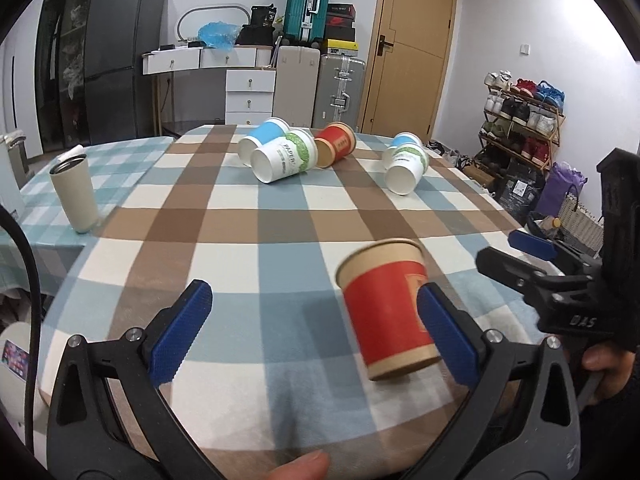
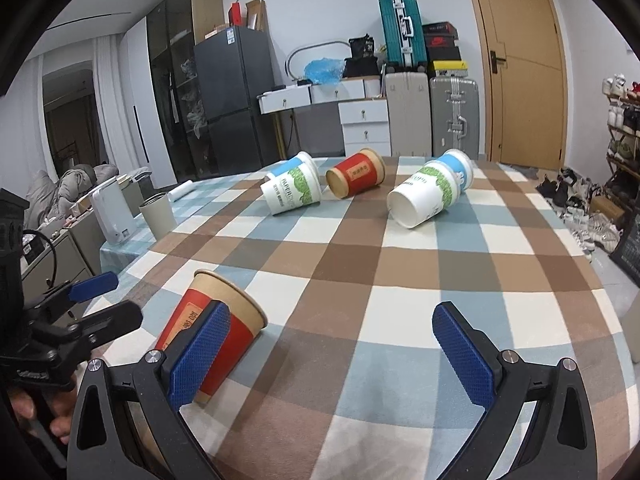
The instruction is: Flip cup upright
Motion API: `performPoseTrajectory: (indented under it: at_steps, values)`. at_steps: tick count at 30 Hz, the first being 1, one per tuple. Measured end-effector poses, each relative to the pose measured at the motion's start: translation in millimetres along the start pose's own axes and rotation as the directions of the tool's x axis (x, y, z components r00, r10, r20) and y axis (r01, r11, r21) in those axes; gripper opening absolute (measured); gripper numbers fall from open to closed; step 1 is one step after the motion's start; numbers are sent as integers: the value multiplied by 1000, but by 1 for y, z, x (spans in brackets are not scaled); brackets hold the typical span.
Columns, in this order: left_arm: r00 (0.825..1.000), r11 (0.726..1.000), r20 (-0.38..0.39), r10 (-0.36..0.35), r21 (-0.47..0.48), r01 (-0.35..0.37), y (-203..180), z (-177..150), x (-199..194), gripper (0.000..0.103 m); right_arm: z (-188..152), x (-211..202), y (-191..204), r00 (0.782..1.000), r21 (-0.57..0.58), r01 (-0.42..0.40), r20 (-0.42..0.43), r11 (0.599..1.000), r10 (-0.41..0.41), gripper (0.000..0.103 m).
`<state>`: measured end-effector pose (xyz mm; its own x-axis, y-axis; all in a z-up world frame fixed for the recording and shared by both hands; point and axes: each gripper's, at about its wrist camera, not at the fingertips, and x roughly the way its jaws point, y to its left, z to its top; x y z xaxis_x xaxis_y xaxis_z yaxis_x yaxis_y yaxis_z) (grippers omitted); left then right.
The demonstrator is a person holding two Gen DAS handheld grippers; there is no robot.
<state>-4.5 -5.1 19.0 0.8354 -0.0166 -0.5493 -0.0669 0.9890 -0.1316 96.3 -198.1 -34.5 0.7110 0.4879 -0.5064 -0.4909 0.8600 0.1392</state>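
A red paper cup (image 1: 386,308) with tan bands stands mouth up, slightly tilted and blurred, on the checked tablecloth (image 1: 248,216). My left gripper (image 1: 316,332) is open; its right finger (image 1: 444,336) is beside the cup, and I cannot tell if they touch. In the right wrist view the same cup (image 2: 216,332) leans right, behind the left finger (image 2: 198,356) of my open right gripper (image 2: 332,356). The right gripper also shows in the left wrist view (image 1: 516,252) at the right. The left gripper shows at the left edge of the right wrist view (image 2: 104,300).
Several paper cups lie on their sides at the far end: blue and green-white (image 1: 280,152), red (image 1: 336,144), green-white and blue (image 1: 406,162). A beige tumbler (image 1: 74,192) stands at the left. Suitcases, drawers, a fridge and a shoe rack stand beyond the table.
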Motion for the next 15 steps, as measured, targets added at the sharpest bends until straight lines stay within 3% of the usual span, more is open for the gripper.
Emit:
performPoseTrajectory:
  at_steps: [9, 15]
  values:
    - [999, 998, -41, 24, -56, -26, 38, -3, 28, 102, 9, 21, 10, 985, 88, -103, -128, 991, 114, 103]
    - [999, 998, -48, 15, -59, -17, 42, -10, 41, 102, 10, 34, 17, 965, 127, -152, -195, 980, 175, 102]
